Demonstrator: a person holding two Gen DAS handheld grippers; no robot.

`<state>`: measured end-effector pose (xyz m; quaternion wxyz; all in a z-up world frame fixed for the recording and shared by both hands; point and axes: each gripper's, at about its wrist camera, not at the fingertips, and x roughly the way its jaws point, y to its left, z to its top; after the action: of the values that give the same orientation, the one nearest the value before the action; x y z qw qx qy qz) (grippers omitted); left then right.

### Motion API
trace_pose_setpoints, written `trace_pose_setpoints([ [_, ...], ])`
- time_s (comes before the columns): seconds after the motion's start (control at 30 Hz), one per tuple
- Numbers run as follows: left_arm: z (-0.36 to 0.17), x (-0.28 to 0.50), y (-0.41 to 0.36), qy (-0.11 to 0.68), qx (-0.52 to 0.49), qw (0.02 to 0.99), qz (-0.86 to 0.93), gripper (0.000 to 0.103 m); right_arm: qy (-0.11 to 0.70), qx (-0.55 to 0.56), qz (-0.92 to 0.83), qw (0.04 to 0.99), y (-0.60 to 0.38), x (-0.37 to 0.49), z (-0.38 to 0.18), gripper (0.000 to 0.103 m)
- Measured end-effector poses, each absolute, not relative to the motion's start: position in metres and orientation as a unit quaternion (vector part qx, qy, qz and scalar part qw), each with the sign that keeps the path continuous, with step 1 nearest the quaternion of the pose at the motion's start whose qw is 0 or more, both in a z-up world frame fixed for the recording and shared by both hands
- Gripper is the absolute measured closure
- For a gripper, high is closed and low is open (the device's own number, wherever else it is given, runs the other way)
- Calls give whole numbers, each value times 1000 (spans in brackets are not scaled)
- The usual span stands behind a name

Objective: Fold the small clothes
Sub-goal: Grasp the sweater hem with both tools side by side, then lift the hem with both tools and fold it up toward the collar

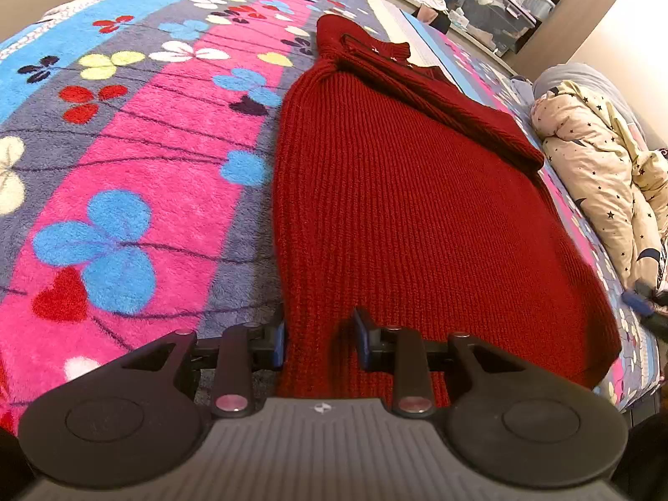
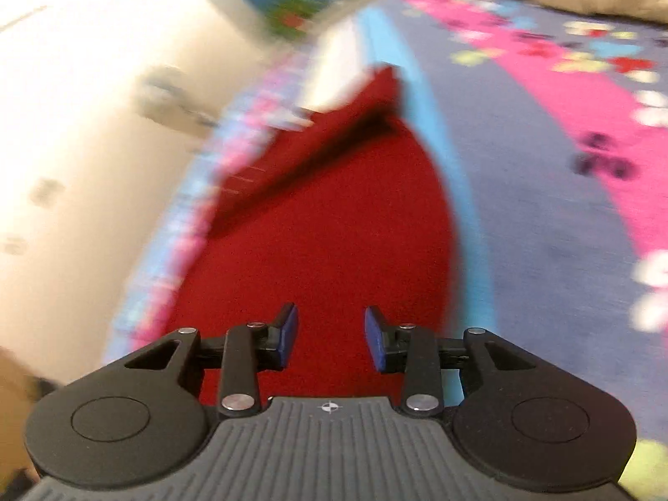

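A dark red ribbed knit sweater [image 1: 409, 208] lies flat on a flowered fleece blanket [image 1: 158, 146], with a sleeve folded across its far part. My left gripper [image 1: 319, 336] is open at the sweater's near left hem corner, its fingers straddling the edge of the knit. In the right wrist view, which is motion-blurred, the sweater [image 2: 334, 217] fills the middle and my right gripper [image 2: 331, 336] is open just above it, holding nothing. The right gripper also shows in the left wrist view as a blue tip [image 1: 638, 302] at the far right.
A rolled star-patterned cream quilt [image 1: 601, 167] lies along the bed's right side. Storage boxes and a shelf [image 1: 492, 12] stand beyond the bed. In the right wrist view the bed edge and pale floor [image 2: 83, 146] are on the left.
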<state>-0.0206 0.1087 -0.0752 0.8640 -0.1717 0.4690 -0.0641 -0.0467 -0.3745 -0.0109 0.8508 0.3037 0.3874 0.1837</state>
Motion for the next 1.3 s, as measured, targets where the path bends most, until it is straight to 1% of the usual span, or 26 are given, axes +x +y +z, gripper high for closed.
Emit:
trace_pose_setpoints([
  [0.07, -76, -20, 108, 469, -171, 864, -64, 69, 363, 315, 198, 854, -376, -49, -4, 64],
  [0.1, -76, -20, 108, 469, -171, 864, -64, 67, 362, 318, 187, 856, -379, -48, -4, 63],
  [0.17, -76, -20, 107, 469, -172, 864, -64, 67, 389, 315, 132, 856, -387, -44, -13, 62],
  [0.27, -76, -20, 108, 469, -171, 864, -64, 67, 455, 281, 35, 844, -394, -38, -35, 61],
  [0.33, -76, -20, 108, 469, -172, 864, -64, 67, 475, 258, -7, 841, -398, -40, -43, 59],
  [0.37, -76, -20, 108, 469, -172, 864, -64, 67, 476, 256, -14, 841, -400, -41, -43, 56],
  [0.53, -76, -21, 108, 468, -173, 864, -63, 67, 494, 228, -19, 839, -393, -43, -47, 50],
  [0.83, -76, -22, 107, 467, -171, 866, -58, 67, 497, 162, 19, 852, -365, -38, -49, 52],
  [1.0, -75, -25, 107, 469, -168, 866, -54, 67, 514, 180, 55, 837, -362, -38, -50, 53],
  [1.13, -75, -28, 104, 472, -160, 866, -51, 67, 534, 112, 74, 835, -343, -44, -52, 52],
  [1.17, -75, -28, 102, 472, -154, 867, -51, 67, 533, 104, 75, 837, -341, -45, -52, 54],
  [1.23, -75, -28, 99, 471, -141, 869, -50, 74, 530, 111, 67, 838, -345, -45, -51, 70],
  [1.27, -74, -29, 99, 468, -137, 871, -49, 87, 526, 121, 61, 840, -349, -46, -49, 79],
  [1.3, -73, -29, 99, 465, -135, 874, -49, 89, 520, 134, 59, 841, -353, -47, -47, 80],
])
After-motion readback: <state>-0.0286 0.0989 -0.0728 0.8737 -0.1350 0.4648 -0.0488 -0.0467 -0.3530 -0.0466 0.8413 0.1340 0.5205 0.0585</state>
